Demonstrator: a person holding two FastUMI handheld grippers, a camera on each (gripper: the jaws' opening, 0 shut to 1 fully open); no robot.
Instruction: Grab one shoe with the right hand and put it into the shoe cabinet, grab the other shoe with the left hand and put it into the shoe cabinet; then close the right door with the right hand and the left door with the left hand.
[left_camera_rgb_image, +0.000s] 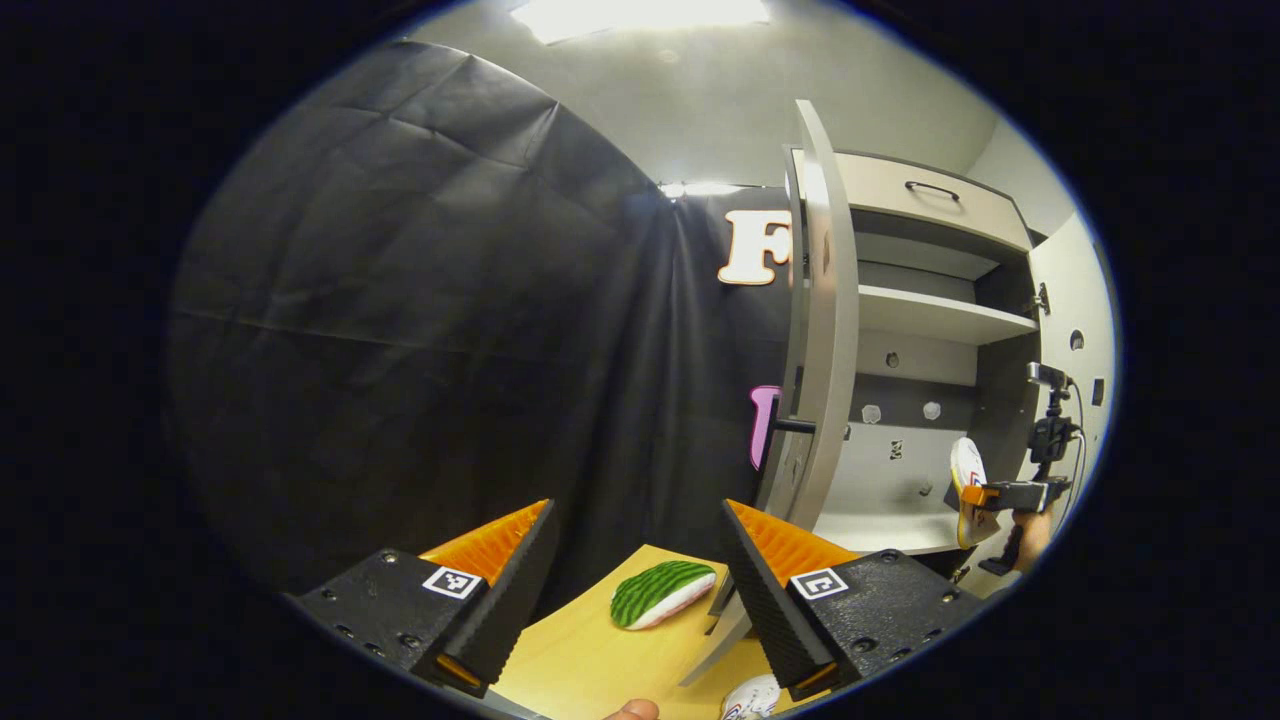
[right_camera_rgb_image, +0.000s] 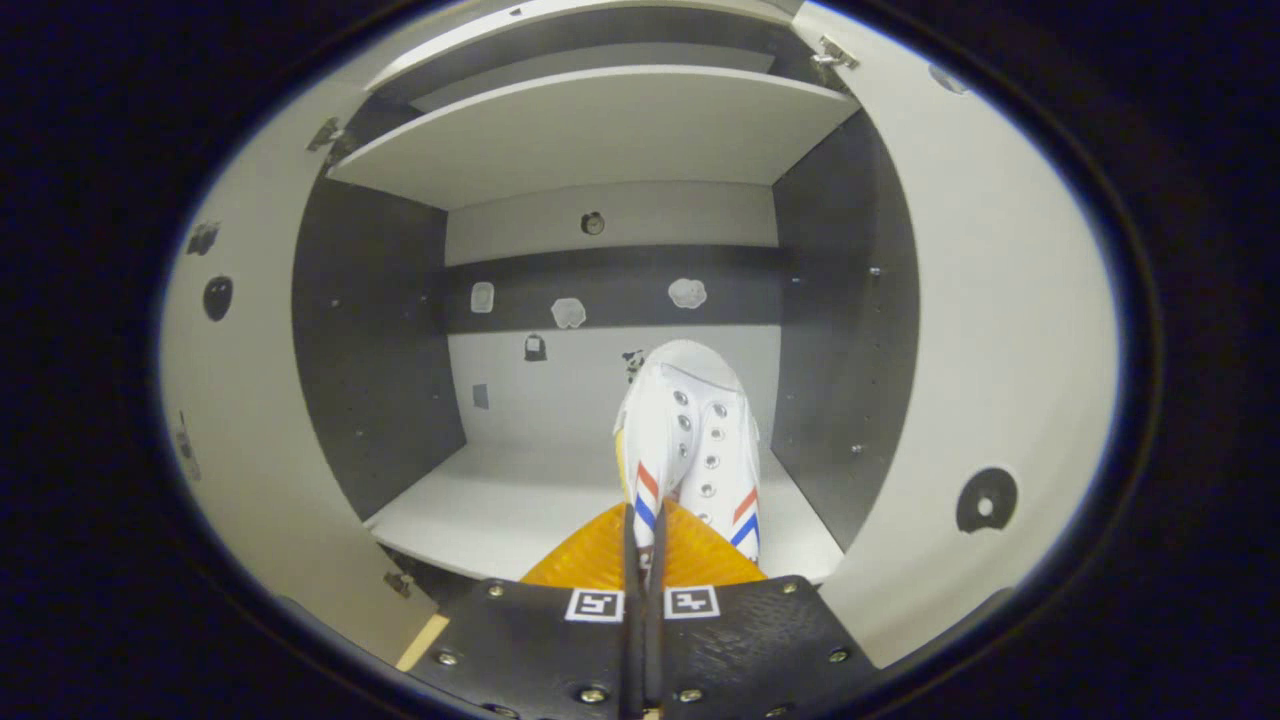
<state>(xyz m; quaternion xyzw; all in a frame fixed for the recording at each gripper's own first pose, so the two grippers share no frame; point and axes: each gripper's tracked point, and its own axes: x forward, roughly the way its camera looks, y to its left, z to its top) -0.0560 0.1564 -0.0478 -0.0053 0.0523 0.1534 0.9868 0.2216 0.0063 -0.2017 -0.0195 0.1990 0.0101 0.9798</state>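
Observation:
In the right gripper view my right gripper (right_camera_rgb_image: 645, 520) is shut on a white shoe (right_camera_rgb_image: 690, 430) with red and blue stripes. Its toe points into the lower compartment of the open shoe cabinet (right_camera_rgb_image: 500, 500), above the bottom shelf. The left gripper view shows that same gripper (left_camera_rgb_image: 1010, 495) far off with the shoe (left_camera_rgb_image: 965, 480) at the cabinet's (left_camera_rgb_image: 940, 315) opening. My left gripper (left_camera_rgb_image: 638, 510) is open above a wooden table (left_camera_rgb_image: 590, 660), with nothing between its fingers. The other white shoe (left_camera_rgb_image: 752, 697) peeks in at the bottom edge, just below the gripper's right-hand finger.
Both cabinet doors stand open: the left door (right_camera_rgb_image: 230, 400) and right door (right_camera_rgb_image: 980, 350) flank the compartment. In the left gripper view the left door (left_camera_rgb_image: 825, 330) juts toward me with its handle (left_camera_rgb_image: 795, 425). A green striped object (left_camera_rgb_image: 660, 592) lies on the table.

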